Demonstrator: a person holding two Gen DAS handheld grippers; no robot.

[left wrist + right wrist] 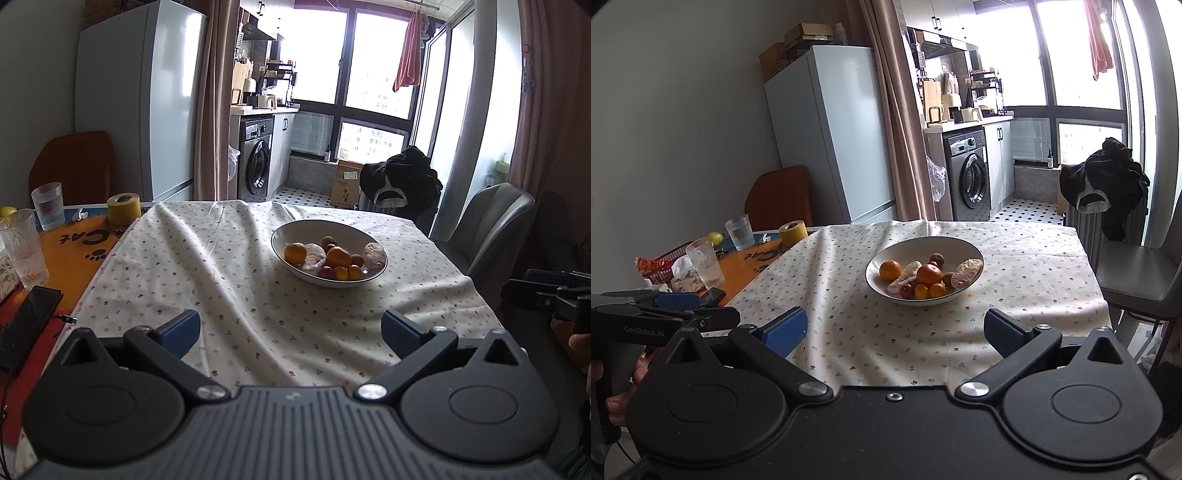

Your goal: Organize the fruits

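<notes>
Left wrist fisheye — fruit bowl (295, 229) well beyond spread fingers (181, 328).

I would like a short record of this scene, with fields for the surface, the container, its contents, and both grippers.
surface: table with flowered tablecloth
container: white bowl, standing on the cloth
contents: oranges, small brown fruits, pale oblong pieces, all inside the bowl
left gripper: open, empty, short of the bowl
right gripper: open, empty, short of the bowl
beside the cloth: two glasses, yellow tape roll
</notes>
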